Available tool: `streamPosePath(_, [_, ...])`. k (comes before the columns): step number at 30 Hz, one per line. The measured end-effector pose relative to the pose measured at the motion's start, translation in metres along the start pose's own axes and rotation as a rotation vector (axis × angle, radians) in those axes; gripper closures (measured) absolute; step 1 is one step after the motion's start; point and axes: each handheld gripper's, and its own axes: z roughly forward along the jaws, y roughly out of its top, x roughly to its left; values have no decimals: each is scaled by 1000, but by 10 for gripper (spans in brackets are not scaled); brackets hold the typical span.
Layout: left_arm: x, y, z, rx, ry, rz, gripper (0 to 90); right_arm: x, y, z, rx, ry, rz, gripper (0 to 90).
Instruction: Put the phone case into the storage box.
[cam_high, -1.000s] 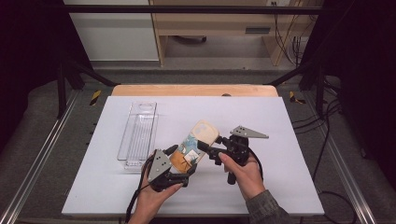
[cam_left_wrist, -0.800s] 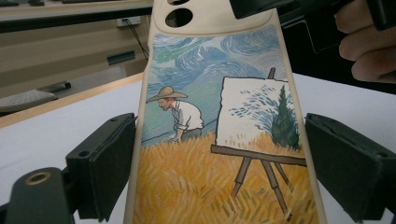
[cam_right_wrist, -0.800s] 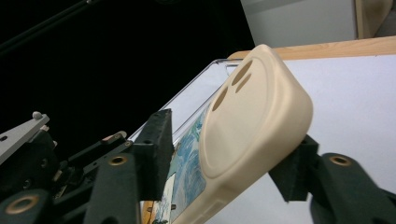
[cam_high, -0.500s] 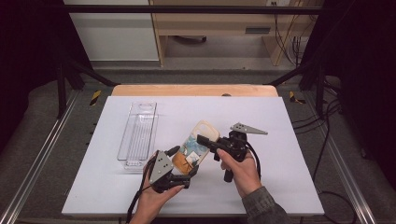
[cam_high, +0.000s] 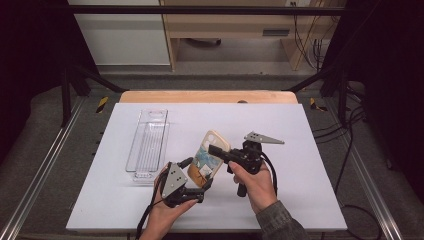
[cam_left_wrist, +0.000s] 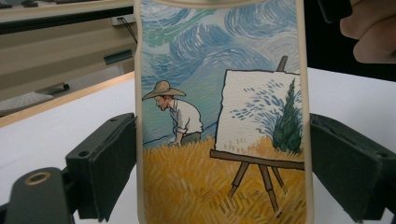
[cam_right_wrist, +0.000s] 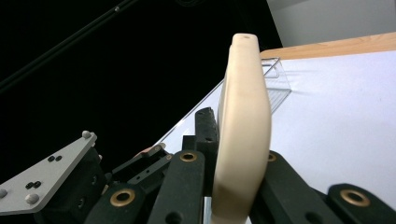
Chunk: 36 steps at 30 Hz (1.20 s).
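Left tongs (cam_high: 196, 186) clamped lower end of phone case (cam_high: 207, 161); right tongs (cam_high: 216, 150), jaws just closing, pinched its upper part. Case held tilted above white table (cam_high: 310, 135), between both hands. Clear tray (cam_high: 148, 145) lay on table, left of case, apart.

Left gripper view: case (cam_left_wrist: 219, 116) upright between both pads, painted side facing camera; edges touched pads.

Right gripper view: cream case edge (cam_right_wrist: 243, 130) gripped between jaws; tray (cam_right_wrist: 278, 77) beyond.
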Motion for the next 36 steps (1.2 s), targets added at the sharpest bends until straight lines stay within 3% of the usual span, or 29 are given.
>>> streamPosePath(10, [0, 1, -1, -13, 5, 3, 112, 11, 3, 1, 13, -8, -68, 880])
streamPosePath(27, [-1, 1, -2, -28, 23, 19, 106, 20, 4, 2, 9, -26, -128, 884])
streamPosePath(36, [0, 4, -5, -101, 17, 9, 42, 25, 1, 3, 2, -63, -175, 885])
